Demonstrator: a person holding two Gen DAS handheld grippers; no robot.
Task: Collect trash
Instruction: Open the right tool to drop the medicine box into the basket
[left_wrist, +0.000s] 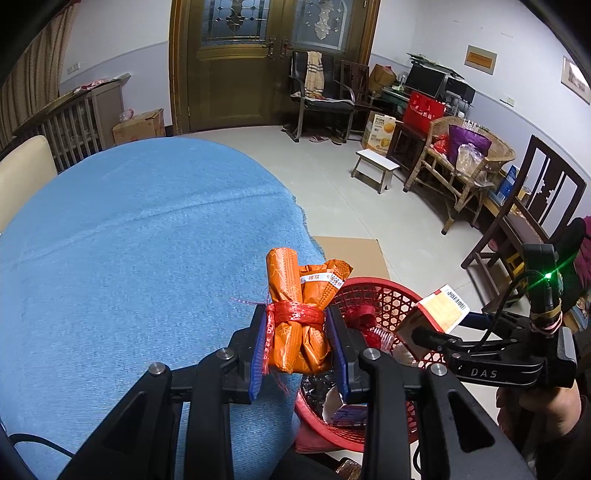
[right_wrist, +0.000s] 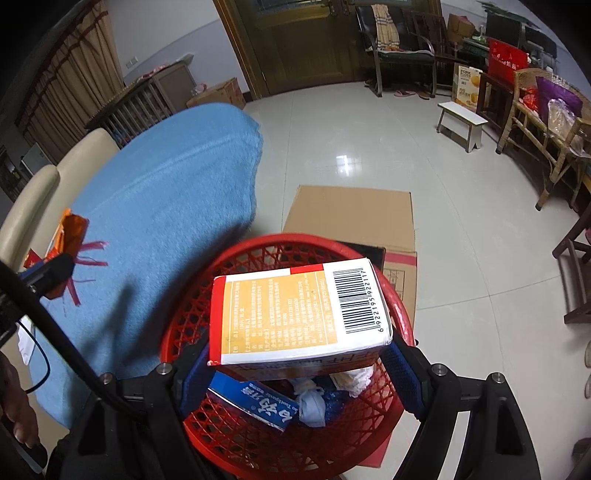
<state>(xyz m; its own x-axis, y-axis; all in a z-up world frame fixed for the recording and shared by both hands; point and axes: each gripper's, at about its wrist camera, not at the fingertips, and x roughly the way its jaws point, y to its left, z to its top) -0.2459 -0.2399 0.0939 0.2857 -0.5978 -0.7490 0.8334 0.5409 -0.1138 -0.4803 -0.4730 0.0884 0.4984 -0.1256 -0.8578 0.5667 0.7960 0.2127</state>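
Left gripper (left_wrist: 298, 341) clamps orange bundle (left_wrist: 301, 314); right gripper (right_wrist: 297, 356) clamps box (right_wrist: 299, 314).

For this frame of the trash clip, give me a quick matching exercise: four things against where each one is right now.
Things:
1. orange bundle
2. white and orange box
3. red basket
4. blue cloth

Places:
A. beside the table, part full of trash
B. spread over the table
C. held in the left gripper, at the table edge
D. held in the right gripper, over the basket

Pairs: 1-C, 2-D, 3-A, 4-B
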